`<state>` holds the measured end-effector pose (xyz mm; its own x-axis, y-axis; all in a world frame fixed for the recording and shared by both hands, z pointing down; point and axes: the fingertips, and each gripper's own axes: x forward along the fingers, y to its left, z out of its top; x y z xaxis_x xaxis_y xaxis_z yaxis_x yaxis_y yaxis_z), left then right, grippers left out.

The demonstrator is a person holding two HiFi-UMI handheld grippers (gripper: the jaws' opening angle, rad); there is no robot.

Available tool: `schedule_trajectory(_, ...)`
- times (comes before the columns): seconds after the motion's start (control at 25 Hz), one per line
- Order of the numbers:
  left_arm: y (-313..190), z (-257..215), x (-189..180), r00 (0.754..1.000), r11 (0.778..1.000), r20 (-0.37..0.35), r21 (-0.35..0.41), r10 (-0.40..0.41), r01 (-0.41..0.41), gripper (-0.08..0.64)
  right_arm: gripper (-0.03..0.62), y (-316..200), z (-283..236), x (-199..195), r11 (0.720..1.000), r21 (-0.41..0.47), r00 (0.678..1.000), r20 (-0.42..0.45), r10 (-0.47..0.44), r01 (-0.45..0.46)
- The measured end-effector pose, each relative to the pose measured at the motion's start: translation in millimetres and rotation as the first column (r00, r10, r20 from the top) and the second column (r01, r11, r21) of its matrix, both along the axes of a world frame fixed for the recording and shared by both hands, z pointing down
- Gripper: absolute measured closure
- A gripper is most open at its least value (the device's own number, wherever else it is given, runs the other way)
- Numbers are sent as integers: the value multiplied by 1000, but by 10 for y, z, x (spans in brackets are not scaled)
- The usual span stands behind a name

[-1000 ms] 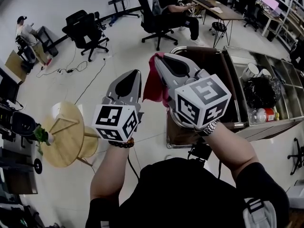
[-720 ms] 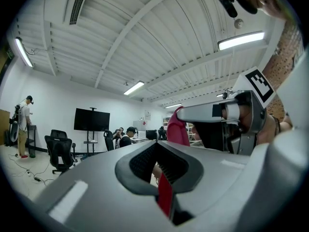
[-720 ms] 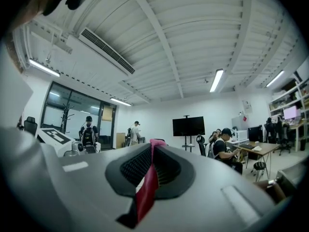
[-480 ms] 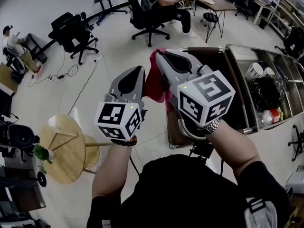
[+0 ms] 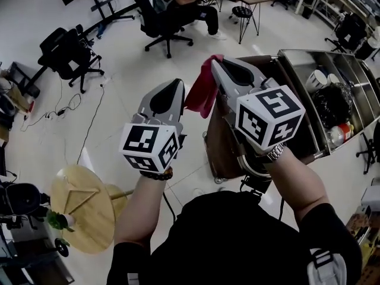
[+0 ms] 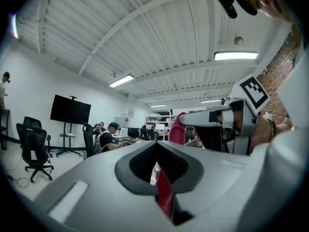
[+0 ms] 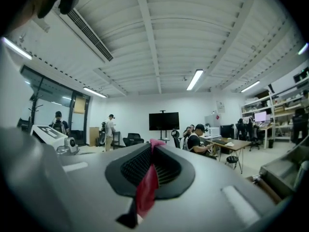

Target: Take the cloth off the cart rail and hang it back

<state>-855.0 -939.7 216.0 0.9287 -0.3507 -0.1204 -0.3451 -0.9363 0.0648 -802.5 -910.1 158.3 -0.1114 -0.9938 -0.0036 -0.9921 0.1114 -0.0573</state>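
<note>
A red cloth [image 5: 202, 91] hangs in mid-air, lifted clear of the cart [image 5: 297, 51] just to its right. The right gripper [image 5: 218, 63] is clamped on its top edge, and the left gripper [image 5: 174, 84] is closed with a red strip, seemingly another edge, pinched in its jaws. It looks light, soft and floppy, best held by two spread edges.

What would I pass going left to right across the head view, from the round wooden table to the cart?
table → left gripper → cloth → right gripper → cart
</note>
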Motion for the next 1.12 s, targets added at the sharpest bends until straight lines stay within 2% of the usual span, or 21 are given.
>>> schedule_trajectory(0.24, 79, 148, 281, 997, 997, 14, -23, 80, -80, 557, 587, 124, 174, 515, 988, -50, 989, 12, 145, -144)
schedule_trajectory(0.36, 177, 151, 499, 996, 996, 18, -26, 87, -87, 557, 586, 214, 306, 830, 981, -88, 984, 17, 175, -173)
schedule_trajectory(0.64, 353, 338, 929, 996, 996, 50, -44, 76, -74, 557, 572, 284, 1016, 1321, 954, -265, 987, 39, 156, -141)
schedule_trajectory(0.76, 355, 407, 1030, 996, 997, 63, -48, 68, -65, 557, 440, 278, 1255, 1402, 939, -327, 989, 55, 135, -110)
schedule_trajectory(0.8, 346, 418, 1040, 996, 997, 65, -49, 66, -63, 557, 423, 277, 1296, 1406, 936, -335, 990, 57, 131, -105)
schedule_trajectory(1.12, 537, 420, 1192, 994, 998, 94, -46, 56, -52, 557, 422, 493, 1346, 1413, 941, -333, 996, 56, 74, -51)
